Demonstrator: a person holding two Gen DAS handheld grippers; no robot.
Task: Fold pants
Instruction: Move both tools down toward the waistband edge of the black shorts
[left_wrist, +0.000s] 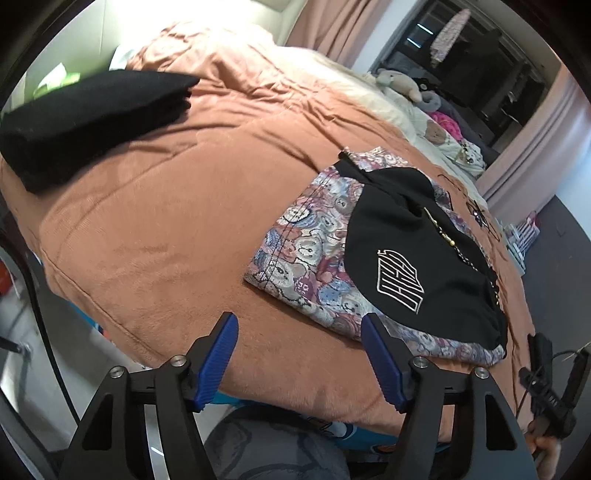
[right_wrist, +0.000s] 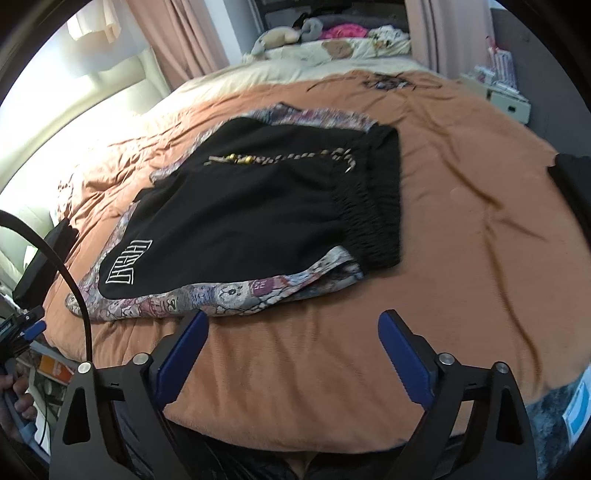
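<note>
Left wrist view gives me a bed (left_wrist: 155, 229) under an orange blanket, pink curtains (left_wrist: 332, 22) behind, folded black clothes (left_wrist: 85, 122) upper left. Black pants (left_wrist: 413, 251) lie on bear-print fabric (left_wrist: 306, 254), right of centre. Both fingers (left_wrist: 221, 354) (right_wrist: 402, 358) stand apart, holding nothing, above the blanket.

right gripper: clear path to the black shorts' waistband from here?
Probably yes. The right gripper is open and empty, with only bare orange blanket between it and the waistband of the black shorts ahead.
</note>
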